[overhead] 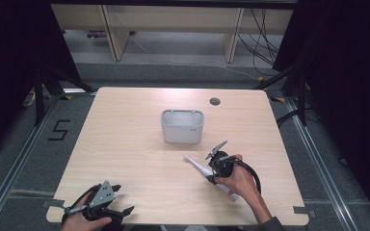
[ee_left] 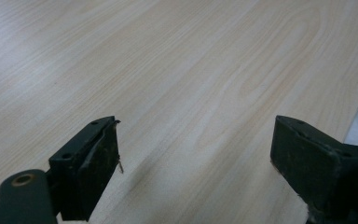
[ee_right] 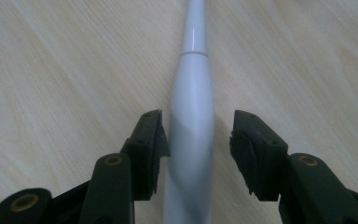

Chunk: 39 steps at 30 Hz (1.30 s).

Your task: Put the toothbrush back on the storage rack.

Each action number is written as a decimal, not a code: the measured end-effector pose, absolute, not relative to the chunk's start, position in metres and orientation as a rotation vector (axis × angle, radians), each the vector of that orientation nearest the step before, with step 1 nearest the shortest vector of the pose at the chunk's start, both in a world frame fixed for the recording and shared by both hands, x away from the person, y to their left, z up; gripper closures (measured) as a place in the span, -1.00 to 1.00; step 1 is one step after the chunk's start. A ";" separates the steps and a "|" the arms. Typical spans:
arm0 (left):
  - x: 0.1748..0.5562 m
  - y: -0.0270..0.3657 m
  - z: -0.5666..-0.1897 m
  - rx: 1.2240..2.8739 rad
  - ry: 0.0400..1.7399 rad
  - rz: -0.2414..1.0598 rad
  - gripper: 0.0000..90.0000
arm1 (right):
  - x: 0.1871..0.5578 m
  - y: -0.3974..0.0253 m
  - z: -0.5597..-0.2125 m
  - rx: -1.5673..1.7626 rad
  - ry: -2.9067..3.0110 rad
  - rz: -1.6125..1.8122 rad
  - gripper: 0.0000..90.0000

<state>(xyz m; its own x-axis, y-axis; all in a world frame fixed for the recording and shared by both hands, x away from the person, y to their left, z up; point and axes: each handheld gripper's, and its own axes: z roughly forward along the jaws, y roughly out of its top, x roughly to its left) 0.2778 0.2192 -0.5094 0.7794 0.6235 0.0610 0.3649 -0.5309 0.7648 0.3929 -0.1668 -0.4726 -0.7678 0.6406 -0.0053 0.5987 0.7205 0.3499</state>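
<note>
The right tool (ee_right: pixel 196 135) straddles the toothbrush (ee_right: pixel 192 121), jaws partly open: one pad touches the handle, the other stands just off it. The toothbrush lies on the desk (overhead: pixel 125 144) near the bin (overhead: pixel 182 126). The left tool (ee_left: pixel 196 154), wide open, holds nothing, well apart from the bin.

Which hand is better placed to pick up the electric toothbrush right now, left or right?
Right. The right gripper already has its open jaws on either side of the white toothbrush lying on the table, probably needing only to close. The left gripper sits open at the near left corner, far from it.
</note>
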 end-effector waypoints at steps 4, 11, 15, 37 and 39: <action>0.279 0.220 -0.509 2.201 0.719 0.427 -0.67 | 0.394 -0.165 -0.476 1.033 2.815 0.479 0.23; 0.278 0.219 -0.509 2.183 0.729 0.421 -0.67 | 0.398 -0.161 -0.475 0.995 2.831 0.447 0.31; 0.278 0.219 -0.509 2.187 0.727 0.420 -0.67 | 0.400 -0.158 -0.475 0.995 2.843 0.422 0.36; 0.278 0.219 -0.509 2.198 0.718 0.411 -0.67 | 0.406 -0.147 -0.476 0.943 2.921 0.256 0.47; 0.277 0.219 -0.509 2.194 0.721 0.413 -0.67 | 0.407 -0.144 -0.476 0.924 2.936 0.233 0.47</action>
